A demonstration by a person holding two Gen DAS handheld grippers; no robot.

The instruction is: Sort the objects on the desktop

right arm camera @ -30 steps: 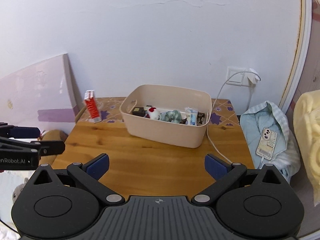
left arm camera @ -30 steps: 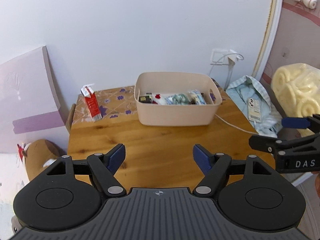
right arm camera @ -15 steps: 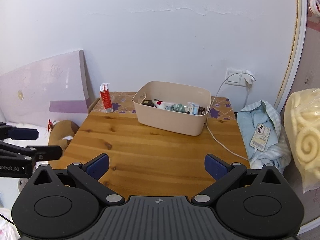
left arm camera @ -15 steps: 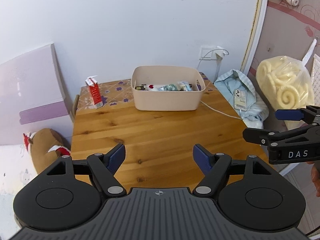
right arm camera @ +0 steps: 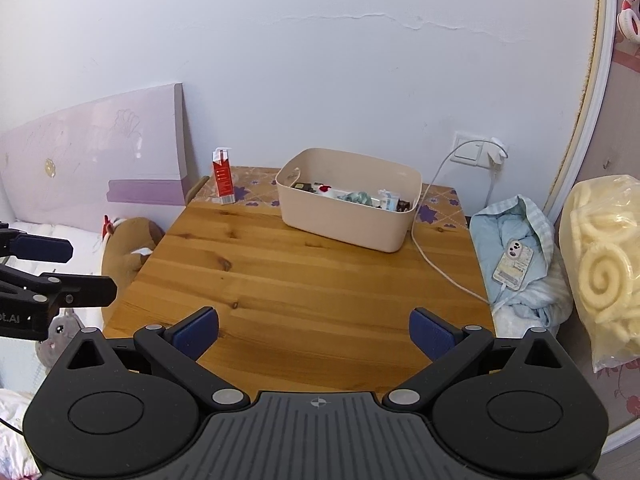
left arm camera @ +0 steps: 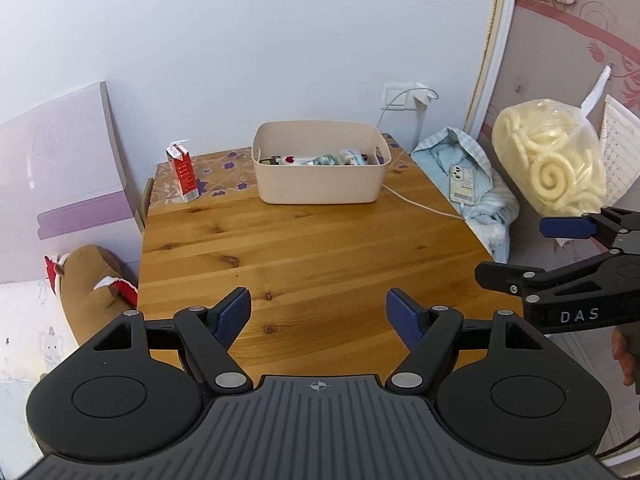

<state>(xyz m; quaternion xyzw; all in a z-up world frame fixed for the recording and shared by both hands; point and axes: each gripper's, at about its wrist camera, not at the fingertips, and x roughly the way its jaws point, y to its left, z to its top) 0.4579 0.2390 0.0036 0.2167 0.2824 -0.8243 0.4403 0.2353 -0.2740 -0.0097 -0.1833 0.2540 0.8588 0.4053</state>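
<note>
A beige bin [left arm camera: 320,188] stands at the far end of the wooden table [left arm camera: 304,256] and holds several small items. It also shows in the right wrist view [right arm camera: 348,220]. A red carton [left arm camera: 183,171] stands upright to the bin's left, also seen in the right wrist view [right arm camera: 223,176]. My left gripper [left arm camera: 319,314] is open and empty over the table's near edge. My right gripper [right arm camera: 314,334] is open and empty, also over the near edge. Each gripper shows in the other's view, the right one [left arm camera: 560,252] off the table's right side.
A white cable [right arm camera: 434,260] runs from a wall socket across the table's right side. A phone [right arm camera: 514,264] lies on blue cloth right of the table. A plush toy [left arm camera: 88,280] lies left of it. A bag of cream foam [left arm camera: 552,160] hangs at right.
Both grippers have pulled back from the bin and risen; the bin and carton look smaller and more of the table shows. Both stayed open and empty.
</note>
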